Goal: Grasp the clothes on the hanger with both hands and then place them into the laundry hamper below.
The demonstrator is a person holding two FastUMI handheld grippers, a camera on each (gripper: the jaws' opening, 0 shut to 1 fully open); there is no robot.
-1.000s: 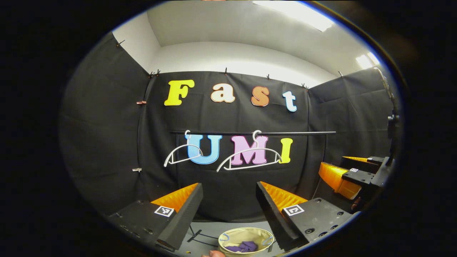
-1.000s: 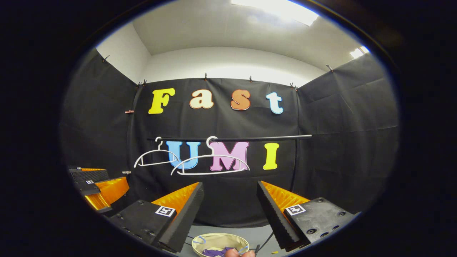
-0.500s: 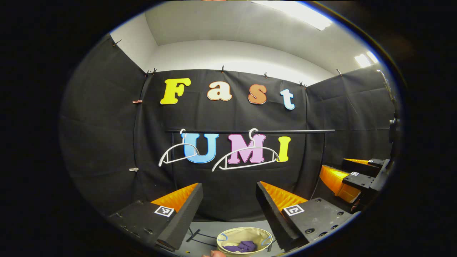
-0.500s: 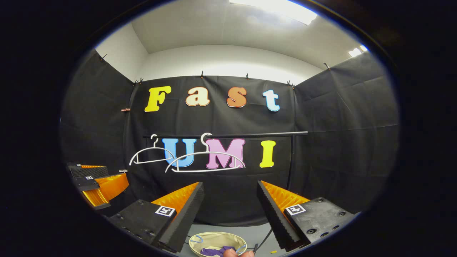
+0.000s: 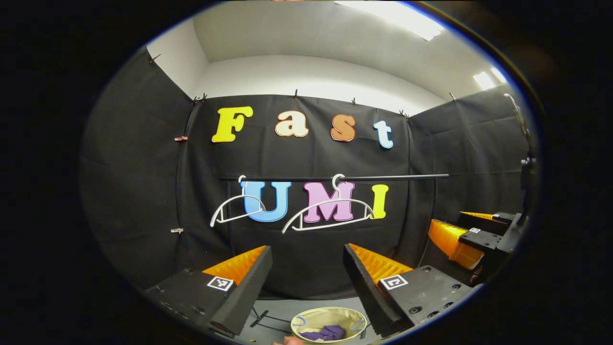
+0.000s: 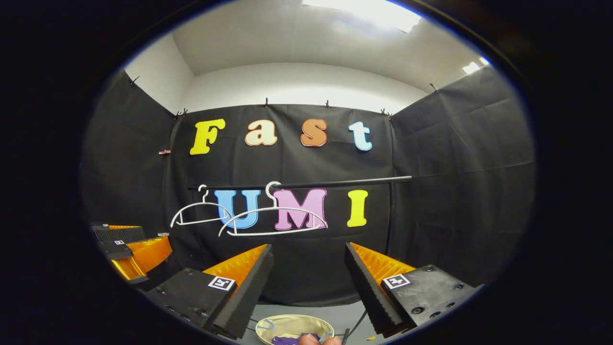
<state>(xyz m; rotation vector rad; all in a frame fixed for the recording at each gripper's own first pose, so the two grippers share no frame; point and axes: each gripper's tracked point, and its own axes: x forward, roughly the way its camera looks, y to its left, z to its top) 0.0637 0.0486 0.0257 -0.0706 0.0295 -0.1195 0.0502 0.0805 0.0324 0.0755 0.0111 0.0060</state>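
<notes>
Two bare white hangers (image 5: 338, 178) (image 6: 273, 184) hang on a black rod (image 5: 397, 177) (image 6: 359, 181) against the back wall. Low between my fingers sits the beige laundry hamper (image 5: 330, 310) (image 6: 292, 317) with purple clothes (image 5: 328, 331) (image 6: 285, 340) lying inside. My left gripper (image 5: 306, 249) is open and holds nothing; it also appears at the left of the right gripper view (image 6: 127, 239). My right gripper (image 6: 307, 248) is open and holds nothing too, and it appears at the right of the left gripper view (image 5: 462, 227). Both stand well back from the rod.
The rod's stand has a thin black base on the grey floor (image 5: 268, 316) beside the hamper. A fingertip (image 6: 306, 339) pokes in at the bottom edge. Black cloth walls close the booth on three sides.
Both cameras have drifted slightly, so the hangers sit a little further left in each view. Both grippers stay open, and the clothes still lie in the hamper.
</notes>
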